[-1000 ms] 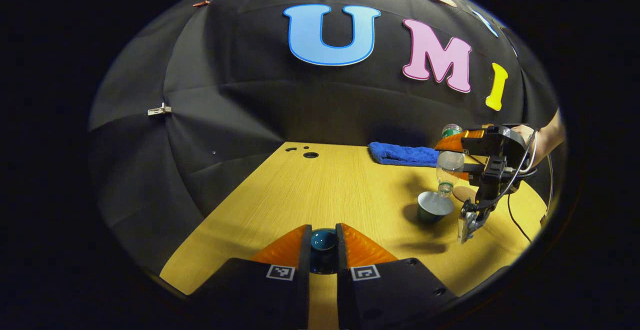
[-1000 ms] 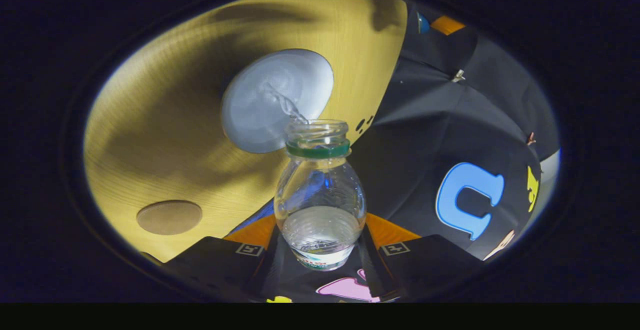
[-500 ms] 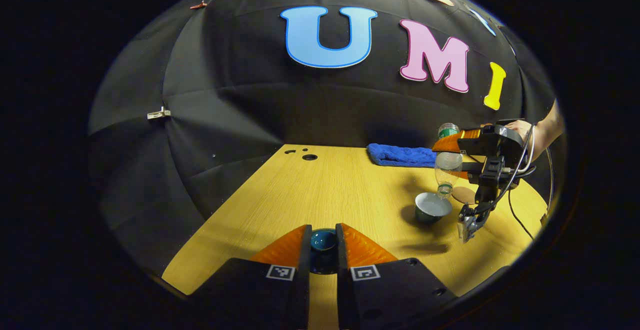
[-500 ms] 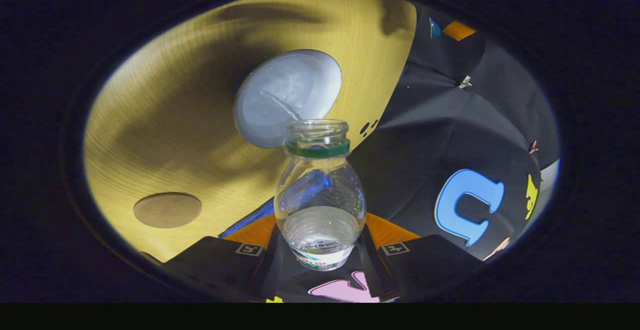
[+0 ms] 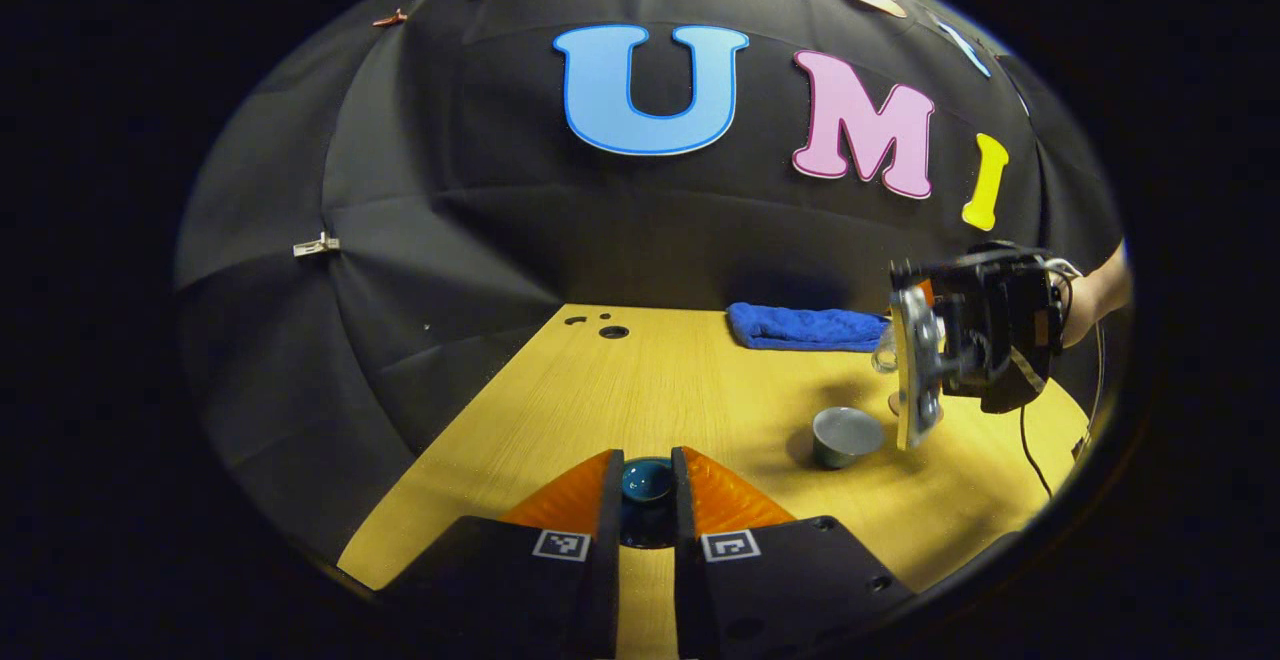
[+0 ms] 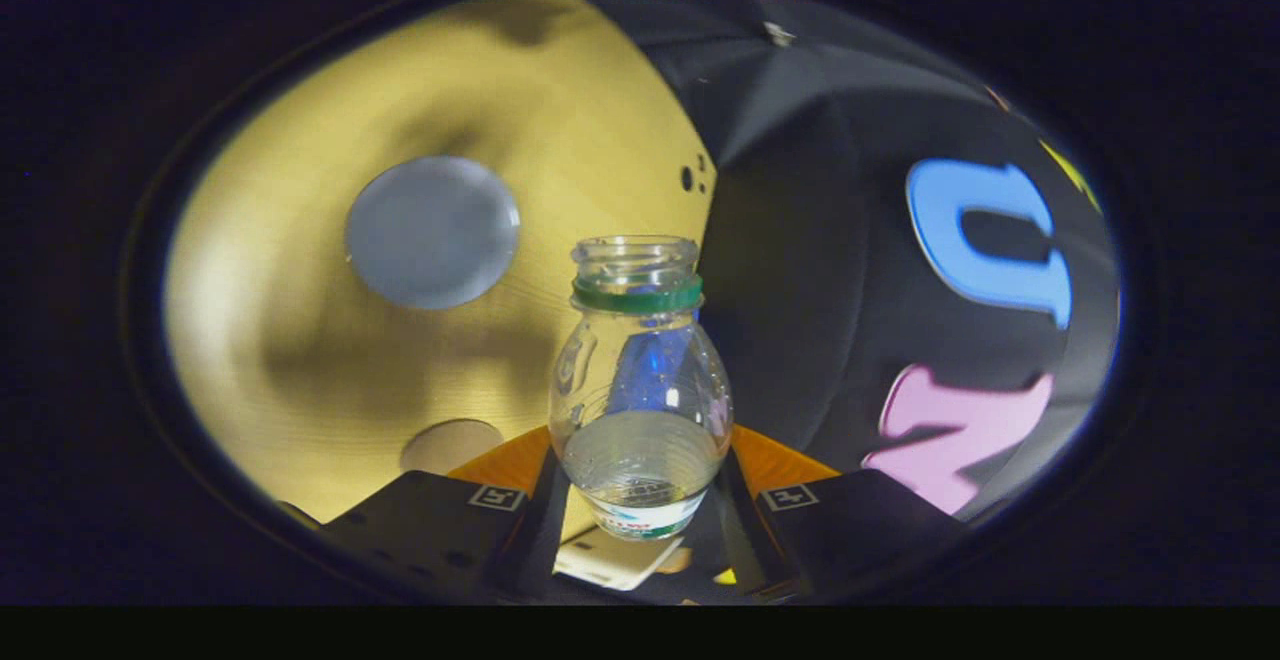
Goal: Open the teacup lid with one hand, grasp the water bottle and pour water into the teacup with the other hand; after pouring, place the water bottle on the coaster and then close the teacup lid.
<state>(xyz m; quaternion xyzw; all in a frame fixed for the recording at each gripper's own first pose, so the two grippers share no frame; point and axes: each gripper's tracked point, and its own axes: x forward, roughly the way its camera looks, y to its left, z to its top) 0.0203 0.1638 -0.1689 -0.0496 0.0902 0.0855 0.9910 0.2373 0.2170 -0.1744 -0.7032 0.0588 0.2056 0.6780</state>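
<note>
In the left gripper view my left gripper (image 5: pixel 647 500) is shut on the teal teacup lid (image 5: pixel 646 478), held low over the table's near edge. The open teacup (image 5: pixel 845 435) stands to the right, and the right gripper (image 5: pixel 975 340) hangs just above and right of it. In the right gripper view my right gripper (image 6: pixel 640 485) is shut on the clear water bottle (image 6: pixel 640 380), uncapped, with a green neck ring and some water left. No stream leaves its mouth. The teacup (image 6: pixel 432 232) lies up left of the bottle's mouth, holding water. The round brown coaster (image 6: pixel 452 445) peeks out beside my left finger.
A folded blue towel (image 5: pixel 805 327) lies at the back of the wooden table (image 5: pixel 640 390), behind the cup. Small holes (image 5: pixel 612 332) mark the table's far left corner. A person's forearm (image 5: pixel 1100 290) and a cable trail behind the right gripper.
The right gripper has swung the bottle back from its pouring tilt and off the cup; the water stream has stopped. The left gripper keeps the lid where it was.
</note>
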